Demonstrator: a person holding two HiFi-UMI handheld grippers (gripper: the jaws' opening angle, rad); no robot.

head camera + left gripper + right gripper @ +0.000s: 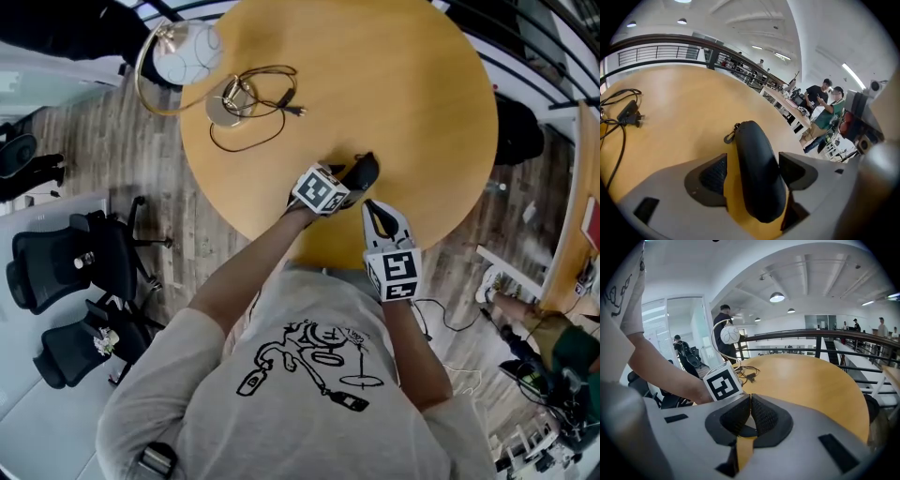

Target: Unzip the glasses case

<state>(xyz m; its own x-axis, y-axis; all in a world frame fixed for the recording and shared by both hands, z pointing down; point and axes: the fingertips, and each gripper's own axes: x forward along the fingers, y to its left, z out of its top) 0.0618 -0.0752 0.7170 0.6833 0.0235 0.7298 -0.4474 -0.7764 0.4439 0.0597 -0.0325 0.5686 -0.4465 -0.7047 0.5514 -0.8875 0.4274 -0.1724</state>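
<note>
A black zipped glasses case (757, 173) lies on the round wooden table (375, 75), near its front edge, also in the head view as the case (361, 172). Its zipper pull (730, 136) is at the far end, pointing left. My left gripper (752, 164) stands open astride the case, table showing between the left pad and the case; the right pad is close to it. Just to the right my right gripper (750, 399) is over the table's front edge, shut with its pads together and nothing in them; it shows in the head view as the right gripper (380, 217).
At the table's far left stand a round lamp (183, 52) and a tangle of black cable (258, 103) with a plug (629, 118). Black office chairs (66, 267) are on the floor to the left. People stand in the background by desks and a railing.
</note>
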